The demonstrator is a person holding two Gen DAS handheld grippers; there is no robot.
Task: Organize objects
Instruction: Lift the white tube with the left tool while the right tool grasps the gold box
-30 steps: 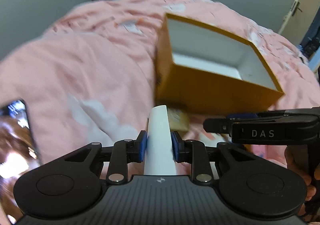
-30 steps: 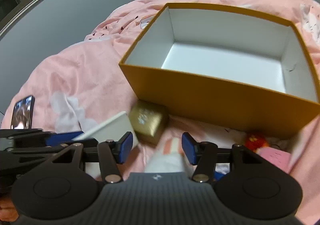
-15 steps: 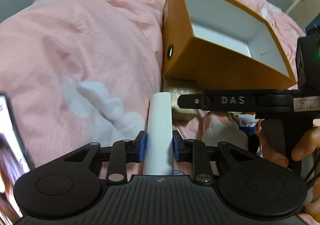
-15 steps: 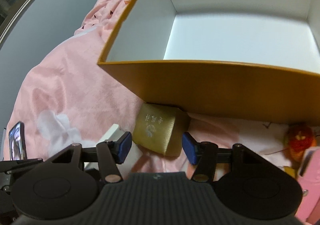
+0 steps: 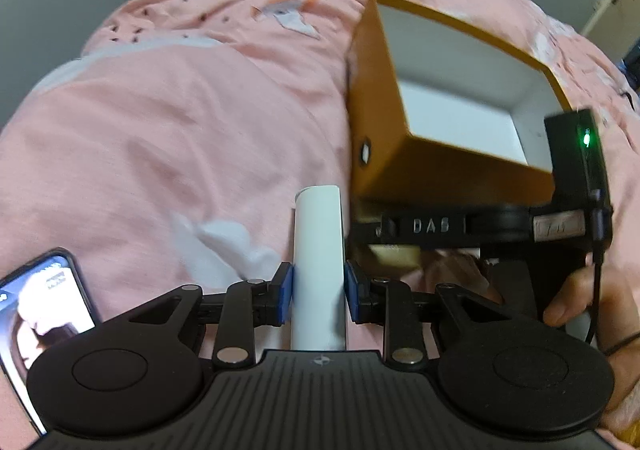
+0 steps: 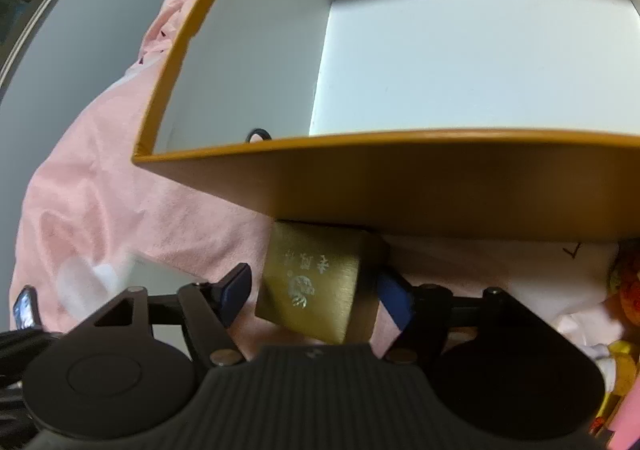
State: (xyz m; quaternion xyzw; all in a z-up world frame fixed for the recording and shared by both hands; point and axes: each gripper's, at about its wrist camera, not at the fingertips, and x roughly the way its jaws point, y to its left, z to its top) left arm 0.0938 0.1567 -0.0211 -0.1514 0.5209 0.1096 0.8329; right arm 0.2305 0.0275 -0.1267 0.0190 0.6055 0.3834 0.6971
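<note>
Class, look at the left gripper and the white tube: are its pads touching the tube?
Touching. In the left wrist view the left gripper has both blue pads pressed against the sides of the white tube.

small box point(image 6: 320, 282) before open box point(image 6: 400, 178)

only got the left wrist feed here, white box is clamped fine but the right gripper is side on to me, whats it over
Observer: The right gripper straddles a small gold box lying on the pink bedding, right against the orange box's near wall.
Operator: is it gripping yet
Observer: No. Its jaws have just been opening; the gold box sits between the pads with a clear gap on the left side.
Operator: anything in the orange box already
Observer: Nothing visible; the right wrist view shows bare white floor inside.
</note>
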